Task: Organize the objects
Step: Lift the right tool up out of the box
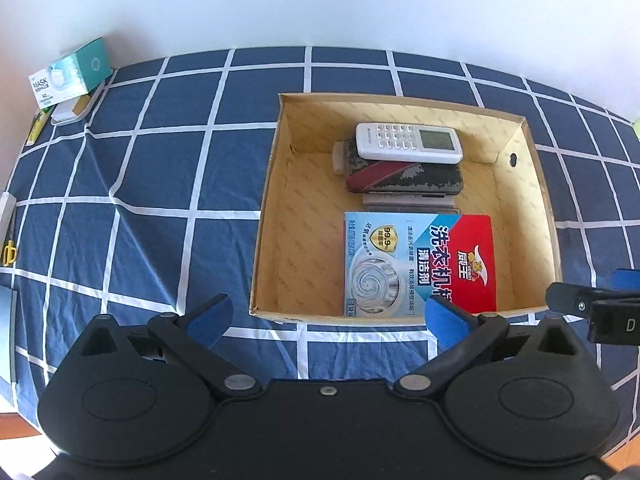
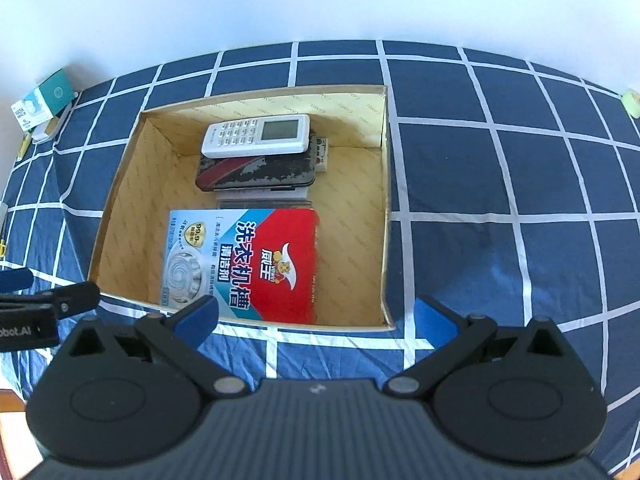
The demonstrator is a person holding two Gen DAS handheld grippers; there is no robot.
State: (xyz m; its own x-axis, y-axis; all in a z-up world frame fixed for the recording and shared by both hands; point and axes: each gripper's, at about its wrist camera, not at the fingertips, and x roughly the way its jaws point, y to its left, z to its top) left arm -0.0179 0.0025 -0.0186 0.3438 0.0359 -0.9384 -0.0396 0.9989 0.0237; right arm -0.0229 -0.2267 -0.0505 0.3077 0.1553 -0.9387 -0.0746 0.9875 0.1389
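Cardboard box [image 1: 272, 208] sits just ahead of both tongs, left [image 1: 328, 316] and right [image 2: 316, 316], each spread wide and empty, on a blue checked tabletop [image 1: 140, 220] against a white wall. Inside: cleaner packet [image 2: 244, 264], wallet [image 2: 256, 172], remote [image 1: 408, 142]. Only the right view shows a small white item [image 2: 322, 152] behind the wallet.

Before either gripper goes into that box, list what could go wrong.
1. The remote lies on top of a dark case that itself rests on other flat items; a nudge could slide the stack apart.
2. The cleaner packet leans against the box's near wall, so reaching in over that wall may catch its edge.
3. The open left gripper and open right gripper are close together and could collide.
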